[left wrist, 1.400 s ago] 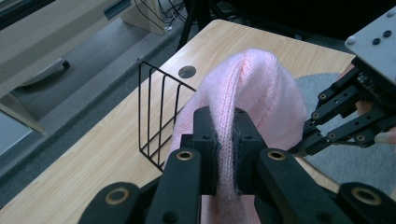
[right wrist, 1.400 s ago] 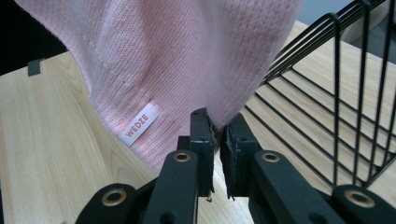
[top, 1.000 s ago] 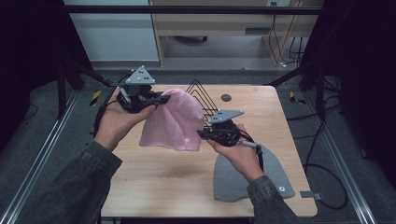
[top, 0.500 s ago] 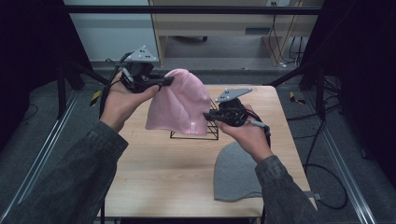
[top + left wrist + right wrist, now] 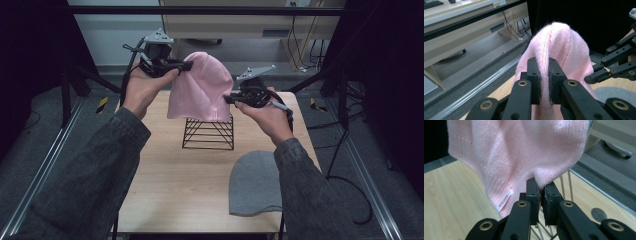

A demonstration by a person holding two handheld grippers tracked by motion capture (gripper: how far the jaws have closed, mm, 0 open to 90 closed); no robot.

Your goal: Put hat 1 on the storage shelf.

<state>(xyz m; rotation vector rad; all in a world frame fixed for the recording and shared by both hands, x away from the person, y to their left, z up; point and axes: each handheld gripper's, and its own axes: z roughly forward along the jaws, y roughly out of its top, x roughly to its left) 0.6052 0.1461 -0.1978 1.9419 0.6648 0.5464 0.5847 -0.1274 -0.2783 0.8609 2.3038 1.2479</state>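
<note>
A pink knitted beanie (image 5: pixel 200 87) hangs in the air over the table, held between both grippers. My left gripper (image 5: pixel 187 65) is shut on its upper left edge; in the left gripper view the pink beanie (image 5: pixel 564 50) is pinched as a fold between the left gripper (image 5: pixel 544 82) pads. My right gripper (image 5: pixel 229 99) is shut on the lower right rim. In the right gripper view the right gripper (image 5: pixel 540 195) nips the pink beanie (image 5: pixel 519 150) near a white label (image 5: pixel 504 201). A black wire rack (image 5: pixel 209 133) stands on the table just below the beanie.
A grey beanie (image 5: pixel 255 183) lies flat at the table's (image 5: pixel 165 185) front right, under my right forearm. The wire rack (image 5: pixel 564 185) shows behind the right jaws. A dark round spot (image 5: pixel 598 214) lies on the wood. Black frame bars and cables surround the table.
Both grippers have lifted the pink beanie up and away from the tabletop, so it now hangs above the wire rack, which stands uncovered. The grey beanie has stayed in place.
</note>
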